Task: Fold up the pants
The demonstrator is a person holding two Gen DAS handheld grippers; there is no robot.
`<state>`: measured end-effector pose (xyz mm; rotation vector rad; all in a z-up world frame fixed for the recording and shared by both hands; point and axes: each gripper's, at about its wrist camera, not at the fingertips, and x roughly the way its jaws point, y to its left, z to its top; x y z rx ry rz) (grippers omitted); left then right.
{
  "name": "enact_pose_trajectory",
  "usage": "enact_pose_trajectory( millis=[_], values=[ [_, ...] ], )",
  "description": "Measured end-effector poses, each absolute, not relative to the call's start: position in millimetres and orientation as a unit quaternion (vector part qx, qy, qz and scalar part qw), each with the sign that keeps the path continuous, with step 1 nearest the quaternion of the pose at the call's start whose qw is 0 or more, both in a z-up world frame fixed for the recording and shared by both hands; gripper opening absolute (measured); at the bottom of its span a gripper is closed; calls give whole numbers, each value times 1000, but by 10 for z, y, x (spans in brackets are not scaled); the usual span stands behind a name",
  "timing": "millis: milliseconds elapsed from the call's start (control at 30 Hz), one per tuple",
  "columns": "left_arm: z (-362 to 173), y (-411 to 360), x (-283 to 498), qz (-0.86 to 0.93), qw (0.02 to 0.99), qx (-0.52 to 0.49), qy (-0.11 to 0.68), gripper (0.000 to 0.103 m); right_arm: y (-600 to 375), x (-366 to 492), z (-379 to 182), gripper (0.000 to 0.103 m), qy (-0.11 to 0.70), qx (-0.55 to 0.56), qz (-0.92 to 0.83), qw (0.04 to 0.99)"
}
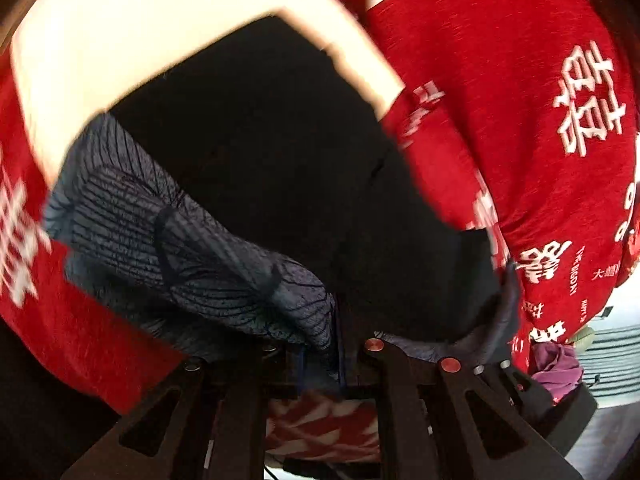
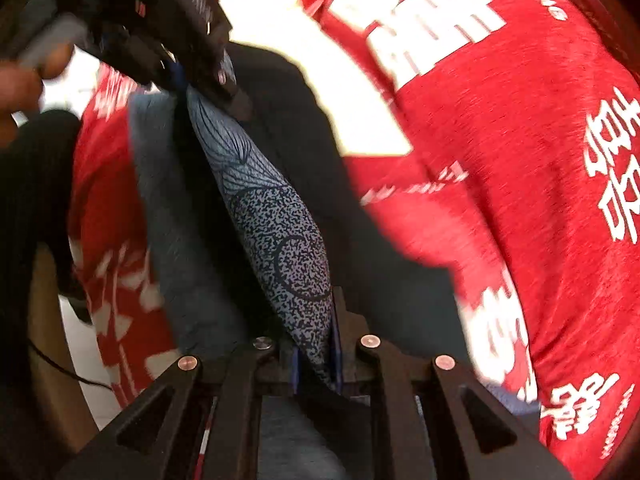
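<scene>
The pants [image 1: 280, 168] are dark, with a blue-grey patterned lining [image 1: 168, 240], and hang lifted in the air in front of a red printed cloth. My left gripper [image 1: 320, 356] is shut on a bunched edge of the pants. My right gripper [image 2: 316, 360] is shut on a speckled blue-grey fold of the pants [image 2: 288, 240]. In the right wrist view the left gripper [image 2: 188, 52] shows at the top left, clamped on the same stretch of fabric, which runs taut between the two grippers.
A red cloth with white characters [image 1: 520, 128] fills the background of both views. A cream surface [image 1: 160, 40] shows behind the pants. A purple item [image 1: 558, 368] lies at the right. A hand [image 2: 16, 92] holds the left gripper.
</scene>
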<state>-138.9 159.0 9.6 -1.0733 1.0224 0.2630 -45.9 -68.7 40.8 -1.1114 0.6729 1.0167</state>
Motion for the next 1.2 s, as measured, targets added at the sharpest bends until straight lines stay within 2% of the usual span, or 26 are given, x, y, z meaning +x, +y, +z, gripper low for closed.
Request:
enact_pose_trajectory(
  millis=[100, 333, 467, 567, 700, 733, 800, 867, 900, 1033, 1133, 1200],
  values=[
    [109, 1639, -1557, 107, 725, -513, 446, 12, -688, -606, 290, 16, 280, -510, 429, 691],
    [583, 1513, -1769, 150, 762, -438, 454, 12, -677, -642, 315, 17, 280, -497, 393, 721],
    [918, 1493, -1822, 174, 783, -422, 422, 12, -677, -707, 343, 17, 287, -483, 374, 738],
    [1049, 1450, -1630, 149, 798, -417, 409, 13, -680, -703, 339, 19, 291, -472, 363, 749],
    [739, 1301, -1021, 149, 787, -369, 472, 13, -668, -791, 290, 21, 271, -485, 345, 757],
    [577, 1270, -917, 151, 774, -363, 497, 13, -668, -801, 295, 23, 268, -490, 340, 757],
    [316, 1201, -840, 151, 751, -364, 530, 13, -701, -796, 354, 36, 276, -486, 338, 757],
    [287, 1143, -890, 151, 768, -350, 515, 12, -870, -741, 577, 81, 294, -447, 347, 770],
    [299, 1118, -900, 149, 771, -342, 516, 13, -996, -684, 717, 84, 303, -413, 354, 783],
    [284, 1119, -922, 146, 773, -341, 515, 13, -1597, -38, 1215, 86, 358, -264, 308, 841],
    [276, 1120, -901, 148, 772, -335, 519, 13, -1878, 794, 1304, 89, 394, -214, 180, 876],
    [283, 1080, -883, 150, 775, -322, 522, 13, -2002, 1449, 1210, 90, 448, -177, 95, 871]
  ],
)
